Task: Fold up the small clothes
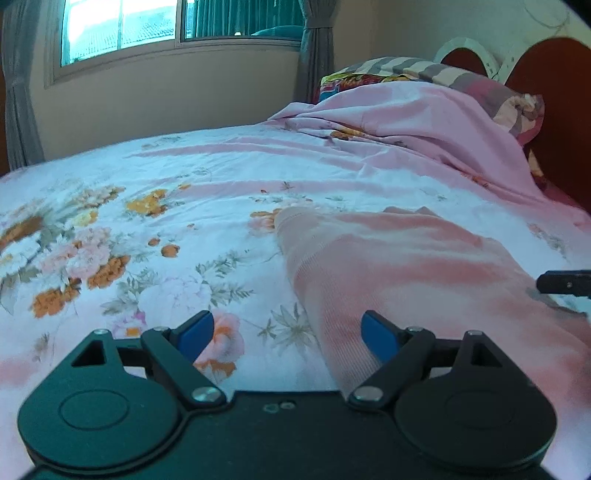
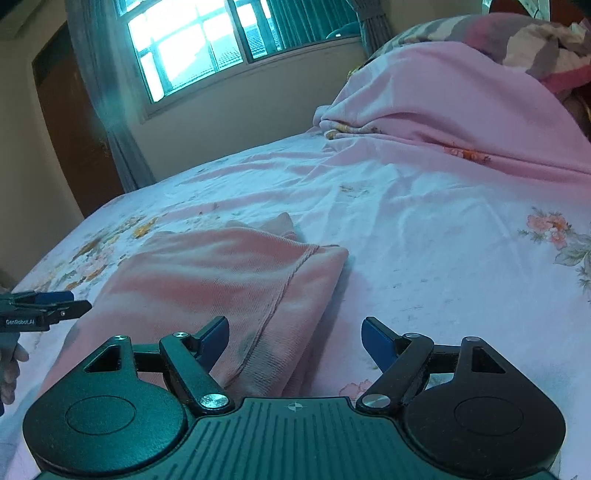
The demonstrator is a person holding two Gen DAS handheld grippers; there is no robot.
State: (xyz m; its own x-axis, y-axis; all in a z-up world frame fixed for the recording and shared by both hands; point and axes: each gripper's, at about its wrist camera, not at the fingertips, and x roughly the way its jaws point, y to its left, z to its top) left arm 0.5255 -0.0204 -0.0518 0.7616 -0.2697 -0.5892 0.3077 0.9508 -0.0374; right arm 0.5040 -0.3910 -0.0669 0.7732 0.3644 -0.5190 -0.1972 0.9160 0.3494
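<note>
A small pink ribbed garment point(image 1: 399, 273) lies flat on the floral bedsheet point(image 1: 147, 236), folded over with a stitched seam on top point(image 2: 236, 280). My left gripper point(image 1: 287, 334) is open and empty at the garment's near left edge, just above the bed. My right gripper point(image 2: 295, 341) is open and empty over the garment's near right edge. The right gripper's tip shows at the right edge of the left wrist view point(image 1: 565, 282). The left gripper shows at the left edge of the right wrist view point(image 2: 44, 304).
A bunched pink blanket point(image 1: 424, 122) and striped pillows point(image 1: 480, 83) lie at the head of the bed by the red headboard point(image 1: 554, 70). A window point(image 1: 147, 26) with grey curtains is beyond the far side. A brown door point(image 2: 70, 122) stands left.
</note>
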